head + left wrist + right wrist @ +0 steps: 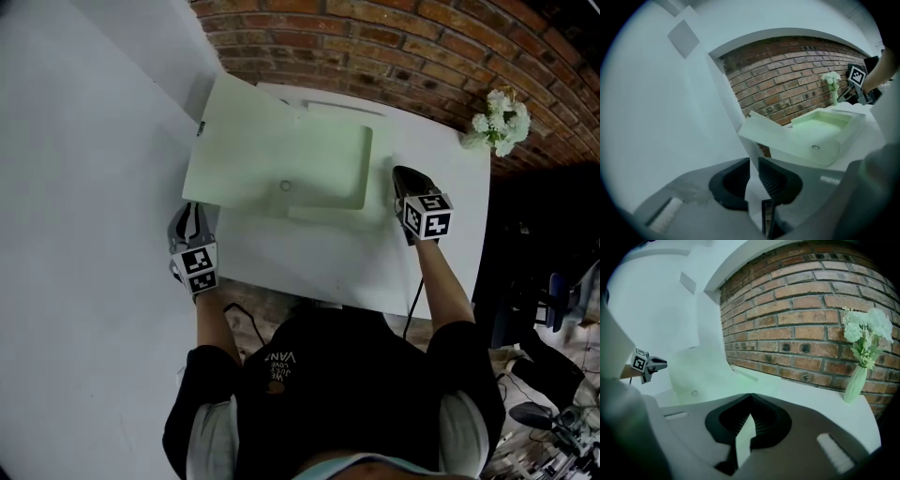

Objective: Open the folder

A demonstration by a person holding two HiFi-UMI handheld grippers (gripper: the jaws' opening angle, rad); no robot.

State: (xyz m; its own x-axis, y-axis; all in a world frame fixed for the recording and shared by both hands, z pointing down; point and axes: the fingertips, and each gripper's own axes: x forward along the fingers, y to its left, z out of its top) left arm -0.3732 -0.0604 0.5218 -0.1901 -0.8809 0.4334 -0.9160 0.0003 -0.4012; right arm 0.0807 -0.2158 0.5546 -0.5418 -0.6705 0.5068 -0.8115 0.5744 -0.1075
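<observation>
1. The pale green folder [272, 150] lies over the far left part of the white table [309, 267], between the two grippers. Its left side reaches out past the table's left edge.
2. A small round snap [286, 186] sits on the folder's face near its near edge. The folder's right side bends upward into a low lip, which is plainest in the left gripper view.
3. The left gripper [754, 162] is at the folder's near left corner. Its jaws are almost together, and the narrow slit between them is filled by a pale sheet edge of the folder, so it is pinching the folder.
4. The right gripper [751, 397] is at the folder's right side. Its jaws meet at the tips with a pale wedge of sheet caught between them, and the folder's green surface runs right up to those tips.
5. A vase of white flowers [500, 120] stands at the table's far right corner.
6. A brick wall [394, 47] runs behind the table and a plain white wall [84, 187] stands to its left.
</observation>
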